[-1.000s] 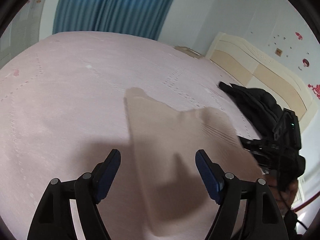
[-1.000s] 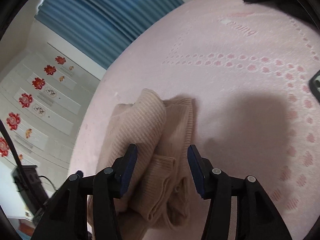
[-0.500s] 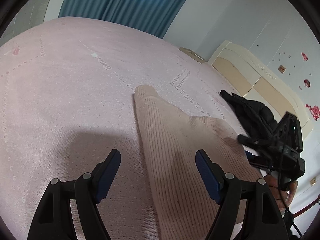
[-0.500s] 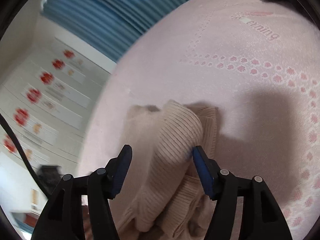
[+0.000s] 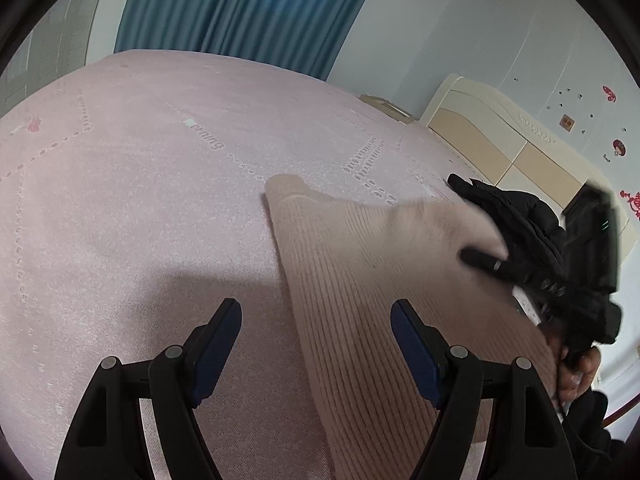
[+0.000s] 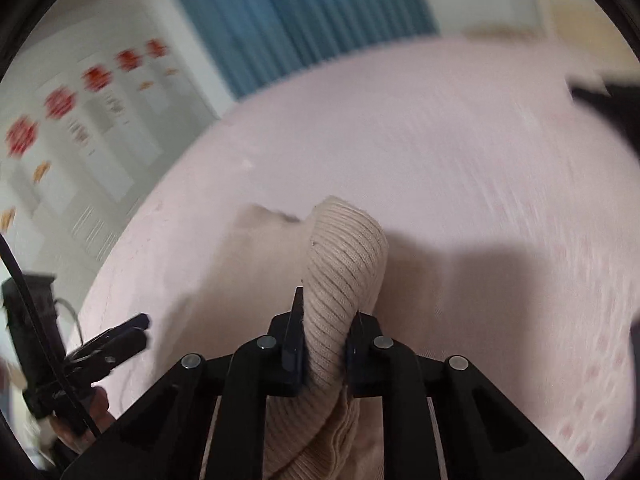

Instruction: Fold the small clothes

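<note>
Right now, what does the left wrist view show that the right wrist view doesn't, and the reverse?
Only the left wrist view shows the left gripper open over the bedspread and sweater edge, plus the cream headboard. Only the right wrist view shows the right gripper, whose jaws have just been closing, pinching a ribbed fold, and white doors with red flower stickers. Both show the beige sweater, blue curtain and black garment.

Left tool (image 5: 316, 350) open, right tool (image 6: 325, 334) just clamped
</note>
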{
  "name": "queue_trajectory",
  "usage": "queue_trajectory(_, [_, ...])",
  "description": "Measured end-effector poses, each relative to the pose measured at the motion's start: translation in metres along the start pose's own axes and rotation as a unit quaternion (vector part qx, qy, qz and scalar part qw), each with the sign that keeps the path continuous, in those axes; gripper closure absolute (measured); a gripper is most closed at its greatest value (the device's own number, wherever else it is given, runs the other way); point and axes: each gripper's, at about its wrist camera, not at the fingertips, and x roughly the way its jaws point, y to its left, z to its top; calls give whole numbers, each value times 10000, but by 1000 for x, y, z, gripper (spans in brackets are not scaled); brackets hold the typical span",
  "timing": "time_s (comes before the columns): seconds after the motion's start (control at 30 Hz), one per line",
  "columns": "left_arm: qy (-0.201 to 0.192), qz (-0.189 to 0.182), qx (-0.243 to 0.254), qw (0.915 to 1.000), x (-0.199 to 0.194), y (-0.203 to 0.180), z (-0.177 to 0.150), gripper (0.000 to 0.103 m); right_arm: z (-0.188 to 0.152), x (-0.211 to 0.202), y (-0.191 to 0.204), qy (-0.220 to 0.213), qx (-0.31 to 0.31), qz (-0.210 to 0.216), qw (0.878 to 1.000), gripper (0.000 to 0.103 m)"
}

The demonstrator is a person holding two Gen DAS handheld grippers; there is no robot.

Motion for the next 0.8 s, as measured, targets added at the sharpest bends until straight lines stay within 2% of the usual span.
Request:
queue_trajectory(0.1, [66,-21,-91,9999,2,4,0,27,20,-4,18,-244,-443,268,9984,89])
queue_trajectory(0.17, [76,11,-100,9999,2,4,-2,27,33,5,19,-243,-499,288,9980,89])
queue_trajectory(0.23, [71,48,-74,9999,2,4,-1,27,37,25,10,42,-447,28,9990,88])
queue_trajectory(0.27, [72,61,-58,9999,2,4,-1,27,33,38,2,317,-412,-204,9984,88])
queue_trajectory(0.33, [68,72,-38,9999,2,4,-1,27,16,60,-16,834,-319,-634,9940,83])
queue_trajectory(0.37, [78,67,-39,9999,2,4,-1,27,7,61,-26,870,-262,-685,9935,81])
queue_trajectory(0.43, [120,47,-40,9999,3,4,-2,27,2,42,-37,683,11,-517,9963,69])
queue_trajectory(0.53, [164,19,18,9999,4,1,-5,27,2,4,-41,460,429,-432,9971,69])
queue_trajectory(0.63, [295,-139,60,9995,3,-2,-12,29,-3,-27,-24,176,472,-215,9985,68])
queue_trajectory(0.73, [531,-394,92,9978,-3,-7,-33,29,-8,-43,-6,97,538,59,9985,68])
queue_trajectory(0.8, [710,-545,276,9956,-8,-17,-49,29,-12,-42,9,156,494,5,9987,68])
